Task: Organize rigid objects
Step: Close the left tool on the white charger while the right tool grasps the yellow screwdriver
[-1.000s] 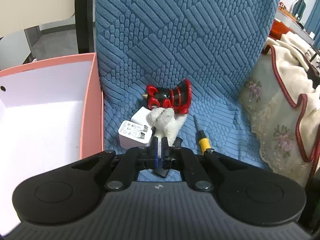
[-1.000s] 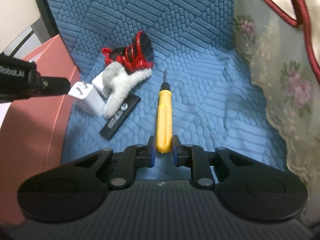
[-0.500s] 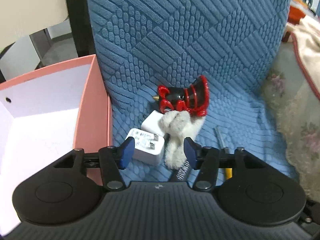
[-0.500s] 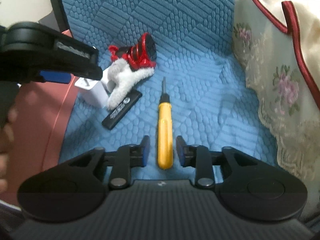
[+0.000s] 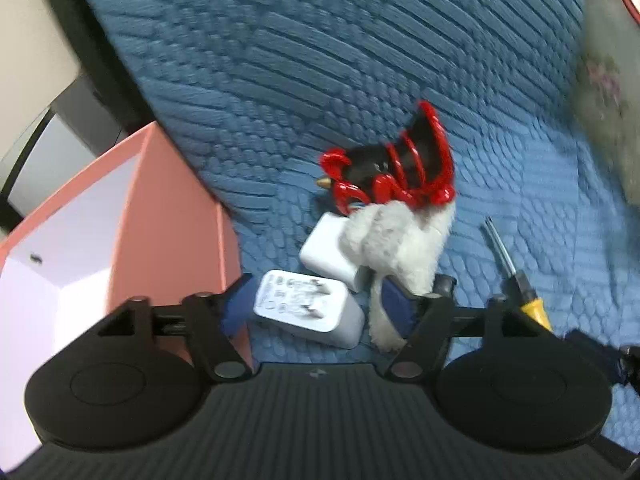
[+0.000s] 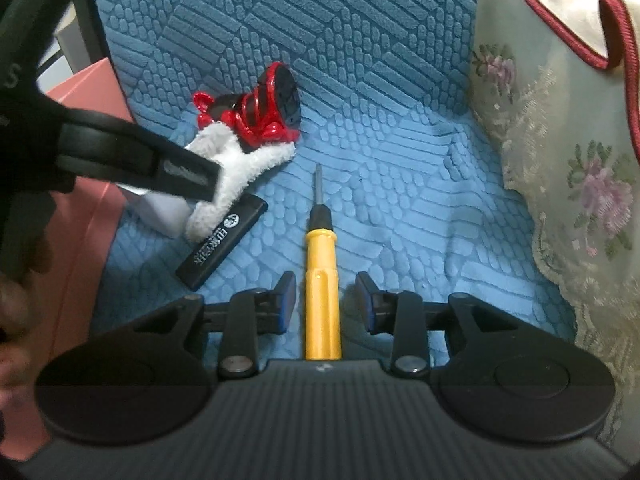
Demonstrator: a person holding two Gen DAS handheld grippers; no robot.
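Black bar [image 6: 222, 242], right view only

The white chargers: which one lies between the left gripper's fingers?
The nearer charger, prongs up, lies between the left gripper fingers; the other lies behind it.

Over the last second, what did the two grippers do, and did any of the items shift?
Both opened. The left gripper moved in and now straddles the white charger. The right gripper let go of the yellow screwdriver, which lies between its fingers. The items stayed put.
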